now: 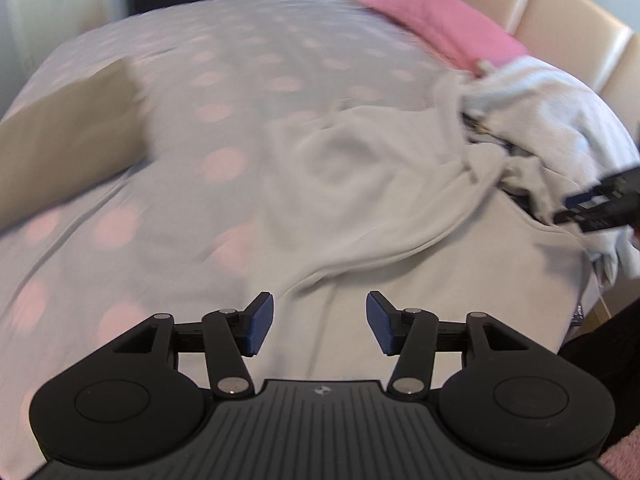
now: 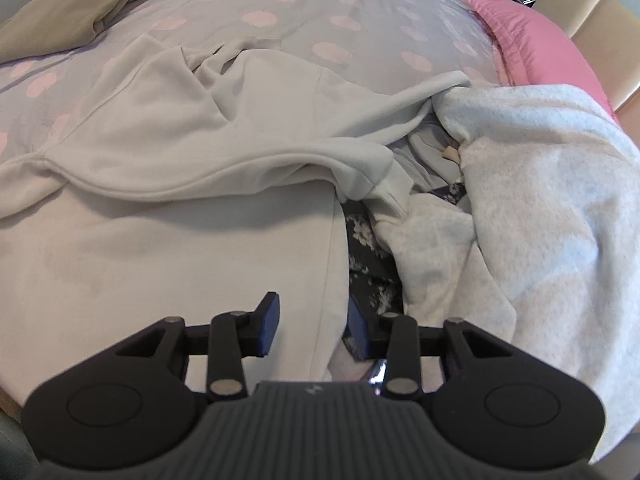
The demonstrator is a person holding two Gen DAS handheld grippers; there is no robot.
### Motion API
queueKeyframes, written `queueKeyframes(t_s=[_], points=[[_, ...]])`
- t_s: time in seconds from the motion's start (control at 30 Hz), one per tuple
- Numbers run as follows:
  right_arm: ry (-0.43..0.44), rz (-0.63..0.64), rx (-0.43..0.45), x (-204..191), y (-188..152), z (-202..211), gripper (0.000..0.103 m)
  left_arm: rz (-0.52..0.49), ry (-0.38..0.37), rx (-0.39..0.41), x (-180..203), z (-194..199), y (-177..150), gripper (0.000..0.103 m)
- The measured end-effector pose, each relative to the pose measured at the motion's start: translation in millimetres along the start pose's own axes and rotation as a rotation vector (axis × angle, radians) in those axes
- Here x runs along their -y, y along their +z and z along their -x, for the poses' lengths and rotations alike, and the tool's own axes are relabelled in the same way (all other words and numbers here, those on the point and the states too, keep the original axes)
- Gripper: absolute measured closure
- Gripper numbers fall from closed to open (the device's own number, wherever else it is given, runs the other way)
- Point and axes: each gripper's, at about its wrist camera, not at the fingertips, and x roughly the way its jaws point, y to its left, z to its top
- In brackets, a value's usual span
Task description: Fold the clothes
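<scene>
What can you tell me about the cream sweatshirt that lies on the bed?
The cream sweatshirt looks like soft, thick fleece. It lies partly spread on the dotted bedspread, wrinkled, with one rolled fold across its middle. Its right sleeve runs under the pale grey fleece garment. Its near right edge lies beside a dark floral cloth, between the open right gripper's fingers.

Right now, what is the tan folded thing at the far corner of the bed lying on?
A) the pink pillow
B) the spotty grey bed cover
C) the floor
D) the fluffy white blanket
B: the tan folded garment lies straight on the grey bed cover with pink spots, far from the pink pillow and the fluffy white blanket.
</scene>
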Motion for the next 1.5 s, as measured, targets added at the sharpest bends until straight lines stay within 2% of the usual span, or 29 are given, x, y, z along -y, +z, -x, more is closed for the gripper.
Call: queueKeyframes(t_s=[0.07,0.13,0.3,0.5,0.7,0.73,0.8,0.83,0.87,0.9,1.0,1.07,1.13,1.17,1.3,1.4,1.5], points=[[0.004,0.018,-0.004,3.8,10.3,-10.7,0.046,-0.055,-0.035,0.0,16.2,-17.7,10.1,0.049],[-0.016,0.054,-0.003,6.9,19.6,-22.2,0.042,-0.107,-0.061,-0.007,31.6,-35.4,19.1,0.046],[-0.056,0.067,-0.03,25.0,37.4,-51.9,0.042,-0.213,-0.113,-0.028,75.1,-86.4,41.4,0.046],[-0.043,0.085,-0.027,35.9,53.2,-79.8,0.038,-0.254,-0.19,-0.057,109.2,-142.8,64.3,0.046],[-0.011,0.081,-0.022,39.1,63.5,-100.2,0.038,-0.33,-0.189,-0.031,145.7,-184.8,74.5,0.047],[-0.007,0.081,-0.019,39.0,64.1,-102.7,0.038,-0.337,-0.185,-0.025,150.6,-190.2,75.9,0.05],[-0.003,0.082,-0.003,38.8,65.1,-107.1,0.042,-0.336,-0.178,-0.032,158.4,-202.0,81.6,0.062],[-0.002,0.083,0.004,38.6,65.8,-108.7,0.059,-0.33,-0.184,-0.029,159.6,-205.4,85.1,0.08],[-0.001,0.083,0.008,38.5,66.8,-109.8,0.082,-0.324,-0.189,-0.026,160.7,-208.8,88.6,0.093],[0.001,0.083,0.013,38.5,67.8,-110.5,0.083,-0.311,-0.189,-0.016,159.2,-209.0,92.2,0.097],[0.008,0.075,0.014,39.3,71.0,-107.6,0.079,-0.285,-0.148,0.041,149.0,-199.7,103.8,0.1],[-0.005,0.072,0.018,41.2,72.8,-103.3,0.053,-0.25,-0.116,0.078,130.7,-185.5,115.3,0.101],[-0.02,0.066,0.039,45.0,75.3,-96.4,0.045,-0.204,-0.086,0.115,108.2,-168.4,128.1,0.101],[-0.024,0.063,0.05,47.1,76.6,-92.7,0.045,-0.181,-0.07,0.134,96.8,-159.6,134.5,0.101],[-0.025,0.035,0.091,54.2,84.4,-79.1,0.043,-0.117,0.079,0.243,36.7,-104.1,152.1,0.101],[-0.021,0.012,0.098,57.3,92.5,-75.2,0.043,-0.076,0.21,0.291,-9.3,-61.7,153.4,0.101],[-0.003,-0.018,0.09,59.7,101.6,-78.3,0.043,0.009,0.334,0.319,-60.1,-27.5,144.8,0.101]])
